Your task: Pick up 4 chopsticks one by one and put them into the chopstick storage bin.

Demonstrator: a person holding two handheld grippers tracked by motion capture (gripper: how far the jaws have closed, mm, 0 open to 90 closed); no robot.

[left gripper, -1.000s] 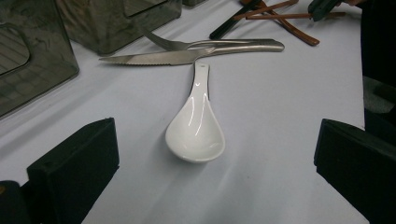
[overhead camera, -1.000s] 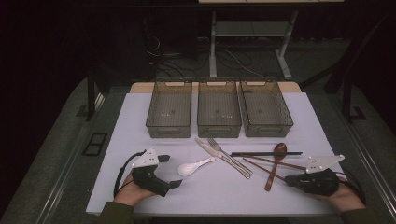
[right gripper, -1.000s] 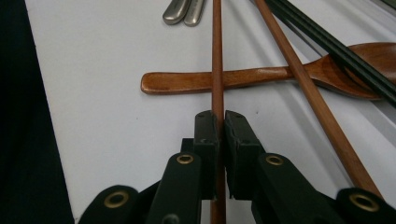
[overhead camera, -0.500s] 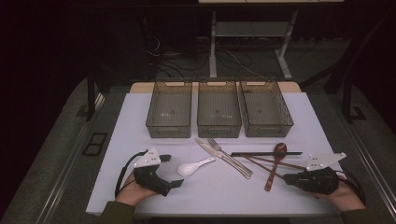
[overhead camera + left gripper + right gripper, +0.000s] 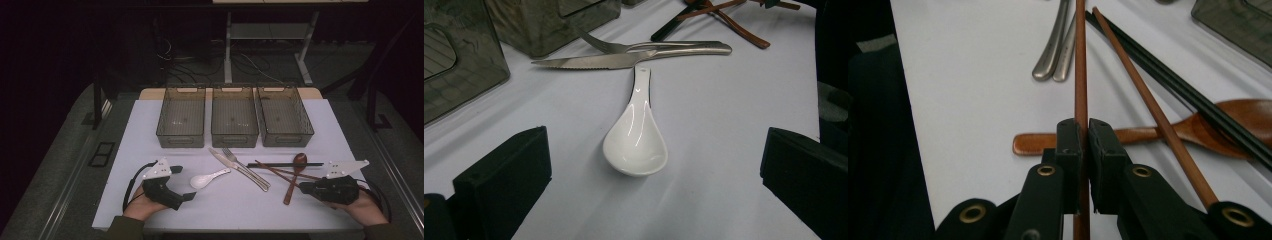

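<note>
Risk: your right gripper [image 5: 1081, 150] pinches one brown chopstick [image 5: 1080, 60]; lifting toward twelve o'clock may drag the wooden spoon [image 5: 1198, 131]; left gripper [image 5: 654, 170] gapes empty.

No lettering, label, brand mark or number can be read on the three bins [image 5: 234, 120], on the cutlery, or on the white table [image 5: 150, 125]. Nothing legible is carried by the grey plates atop the grippers either.

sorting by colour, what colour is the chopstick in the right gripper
Reddish brown chopstick, best in the right gripper view.
</note>
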